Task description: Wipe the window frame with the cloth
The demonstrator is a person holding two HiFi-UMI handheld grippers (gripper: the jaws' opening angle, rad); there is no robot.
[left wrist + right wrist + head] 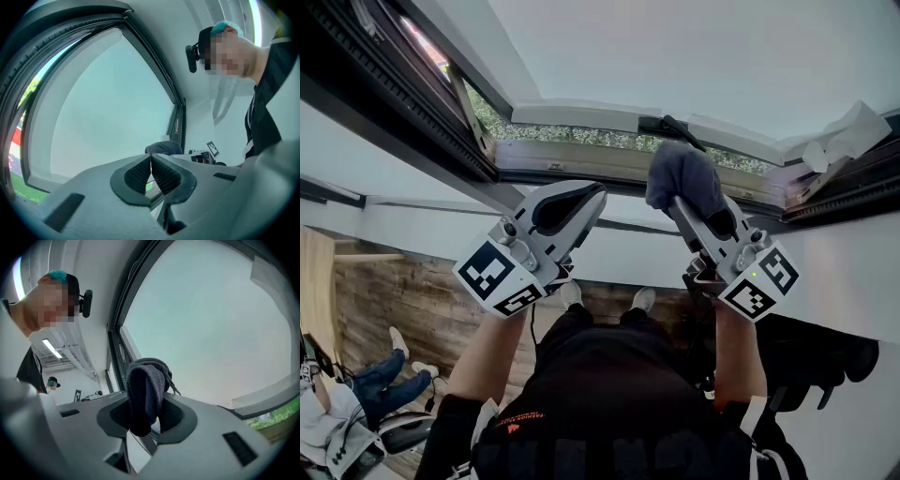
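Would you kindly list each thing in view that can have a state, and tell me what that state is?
Left tool: shut, nothing between its jaws.
Right tool: shut on the cloth.
Cloth: bunched, clamped, its top sticking out past the jaws.
Window sash: appears swung open.
Window frame: exposed along its lower rail, greenery showing beyond; I cannot tell whether the cloth touches it.

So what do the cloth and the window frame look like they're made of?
Cloth: dark grey soft textile, probably knit or terry. It folds limply and loose threads stick out at its edge. Window frame: dark, smooth, matte profile, likely painted metal or plastic, though I can't tell which. The ribbed strip along it looks like a rubber seal.
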